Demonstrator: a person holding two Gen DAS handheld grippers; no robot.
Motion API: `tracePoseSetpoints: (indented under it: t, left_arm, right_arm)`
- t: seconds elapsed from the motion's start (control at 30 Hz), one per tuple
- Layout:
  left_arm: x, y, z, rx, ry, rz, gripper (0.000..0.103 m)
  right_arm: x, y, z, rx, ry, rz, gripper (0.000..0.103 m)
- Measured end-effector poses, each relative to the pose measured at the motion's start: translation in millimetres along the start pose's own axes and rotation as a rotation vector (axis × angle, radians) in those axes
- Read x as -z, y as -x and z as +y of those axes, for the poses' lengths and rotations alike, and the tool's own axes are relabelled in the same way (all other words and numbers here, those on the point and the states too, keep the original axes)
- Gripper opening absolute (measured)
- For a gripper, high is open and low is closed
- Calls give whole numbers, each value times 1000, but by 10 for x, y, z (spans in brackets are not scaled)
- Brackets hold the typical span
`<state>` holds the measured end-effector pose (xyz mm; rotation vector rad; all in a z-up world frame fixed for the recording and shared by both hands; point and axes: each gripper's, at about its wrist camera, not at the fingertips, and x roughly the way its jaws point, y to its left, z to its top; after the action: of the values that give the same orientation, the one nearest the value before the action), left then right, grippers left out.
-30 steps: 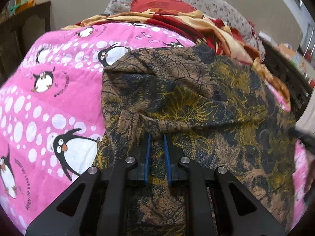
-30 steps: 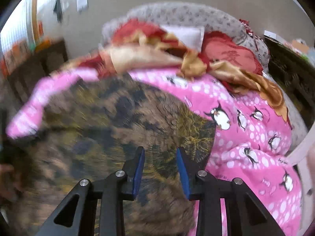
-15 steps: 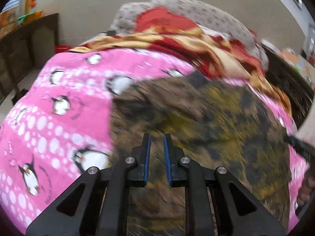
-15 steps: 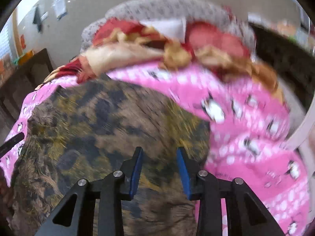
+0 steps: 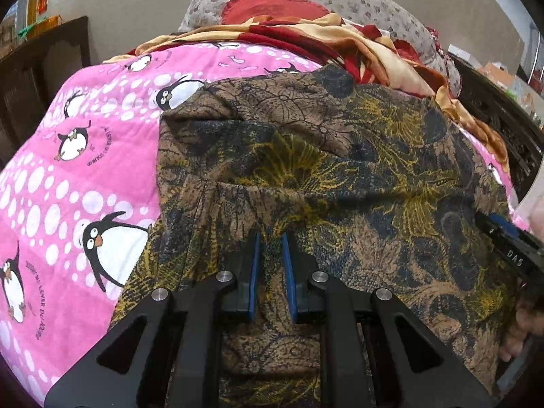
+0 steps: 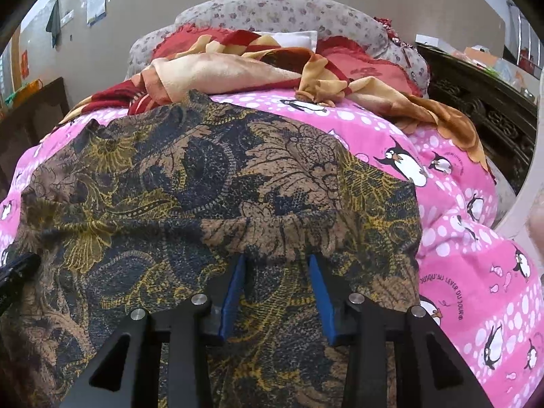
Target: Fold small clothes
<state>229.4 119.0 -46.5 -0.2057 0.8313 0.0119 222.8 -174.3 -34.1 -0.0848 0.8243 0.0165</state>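
A brown, black and mustard floral garment (image 5: pixel 340 170) lies spread on the pink penguin blanket (image 5: pixel 85 170), with a folded, gathered edge across its near part (image 6: pixel 265 224). My left gripper (image 5: pixel 270 238) is near the garment's left side. Its narrow jaws are pinched on a bunch of the cloth, which puckers at the tips. My right gripper (image 6: pixel 277 260) is over the garment's right side, its jaws opening. Cloth lies between and under the blue pads (image 6: pixel 234 289), which do not press on it. Each gripper's black tip shows at the edge of the other's view (image 5: pixel 503 238) (image 6: pixel 17 268).
Rumpled red and tan bedding (image 6: pixel 238 68) and a grey flowered pillow (image 6: pixel 289 13) lie at the head of the bed. Dark wooden furniture stands on the left (image 5: pixel 44 68) and on the right (image 6: pixel 482 112). A hand shows at the right edge (image 5: pixel 523 326).
The right gripper's jaws have widened and it has sunk closer to the garment's gathered fold. The left view swung and blurred, then settled; its pinch looks unchanged.
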Motion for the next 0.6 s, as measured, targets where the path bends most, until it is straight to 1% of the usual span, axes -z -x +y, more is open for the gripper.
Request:
tracePoseSetpoints:
  t: [0.47, 0.57, 0.6]
  left_arm:
    - [23, 16, 23, 15, 13, 1, 13]
    - [23, 14, 25, 14, 12, 1, 13]
    - [22, 13, 28, 16, 14, 1, 13]
  right_arm:
    - [-14, 30, -6, -6, -3, -7, 38]
    - [-32, 220, -75, -35, -12, -15, 38]
    - [-8, 378, -139, -67, -25, -24, 38]
